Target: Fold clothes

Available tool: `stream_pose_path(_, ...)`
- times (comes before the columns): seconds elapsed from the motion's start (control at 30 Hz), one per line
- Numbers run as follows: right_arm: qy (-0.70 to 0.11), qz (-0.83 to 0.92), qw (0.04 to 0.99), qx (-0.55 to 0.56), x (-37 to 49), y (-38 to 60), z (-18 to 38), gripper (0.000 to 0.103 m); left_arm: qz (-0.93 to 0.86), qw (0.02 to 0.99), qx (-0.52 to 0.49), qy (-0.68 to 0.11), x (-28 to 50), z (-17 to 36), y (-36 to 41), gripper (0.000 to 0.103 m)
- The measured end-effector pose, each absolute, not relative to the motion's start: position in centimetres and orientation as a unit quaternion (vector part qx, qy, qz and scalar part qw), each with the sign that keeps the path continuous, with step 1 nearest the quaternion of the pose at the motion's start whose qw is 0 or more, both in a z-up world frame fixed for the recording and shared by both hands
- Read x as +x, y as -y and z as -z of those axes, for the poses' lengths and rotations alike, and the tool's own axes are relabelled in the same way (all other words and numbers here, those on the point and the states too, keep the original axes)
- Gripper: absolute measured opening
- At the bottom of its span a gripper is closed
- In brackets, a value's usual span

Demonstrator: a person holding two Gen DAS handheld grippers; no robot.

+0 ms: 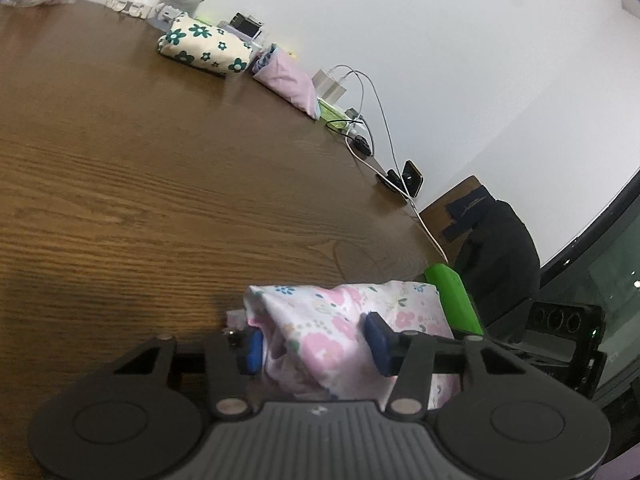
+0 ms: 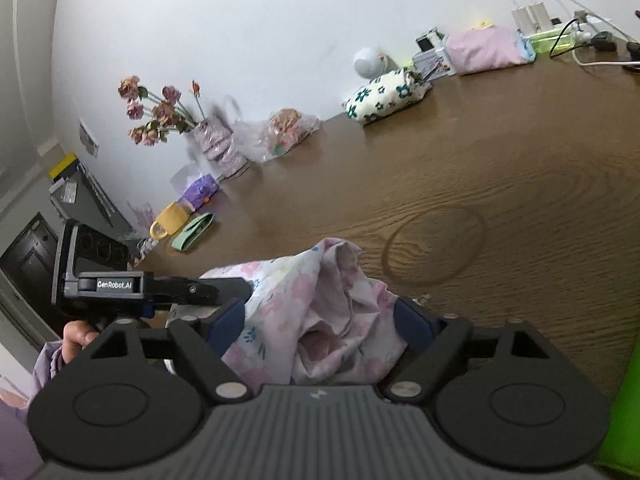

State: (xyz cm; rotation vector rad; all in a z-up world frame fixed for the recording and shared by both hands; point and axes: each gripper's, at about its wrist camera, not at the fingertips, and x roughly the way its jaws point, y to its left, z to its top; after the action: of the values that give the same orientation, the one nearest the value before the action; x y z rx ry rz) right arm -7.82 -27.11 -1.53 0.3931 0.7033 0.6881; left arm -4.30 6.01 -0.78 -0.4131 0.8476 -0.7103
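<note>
Both grippers sit low in frame: left gripper jaws half-open, pads pressing the pink floral garment; right gripper jaws likewise clamp it, bunched on the desk.

We hold our left gripper low beside the pink floral cotton garment, blue pads pressing a bunched fold. Our right gripper grips that garment's other end likewise, and a hand clasps the left handle.
</note>
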Motion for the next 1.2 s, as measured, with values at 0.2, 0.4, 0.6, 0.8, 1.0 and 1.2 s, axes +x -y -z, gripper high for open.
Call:
stream_pose_path(0.2, -0.392, -0.33, 0.822, 0.247, -7.4, 27.4, 2.6, 0.021, 0.322, 0.849, -0.152, -0.389, -4.6, 0.2, -4.1, 0.056)
stream_pose_path(0.4, -0.403, -0.312, 0.811, 0.287, -7.5, 28.1, 2.9, 0.027, 0.323, 0.855, -0.127, -0.386, -5.1, -0.3, -3.7, 0.063)
stream_pose_path(0.6, -0.387, -0.284, 0.835, 0.269, -8.0, 28.2, 2.1, 0.037, 0.323, 0.871, -0.121, -0.35, -6.6, -2.2, -5.3, 0.064)
stream_pose_path(0.8, -0.397, -0.269, 0.828, 0.292, -7.2, 28.5, 2.8, 0.022, 0.279, 0.872, -0.104, -0.388, -5.8, -0.7, -2.9, 0.035)
stream_pose_path(1.0, -0.332, -0.221, 0.889, 0.224, -9.2, 28.5, -0.3, 0.031, 0.282, 0.872, -0.101, -0.388, -5.7, -0.8, -3.1, 0.044)
stream_pose_path(1.2, -0.258, -0.231, 0.928, 0.139, -10.0, 25.0, -3.5, 0.022, 0.269, 0.887, -0.075, -0.368, -6.1, -2.3, -3.1, 0.048)
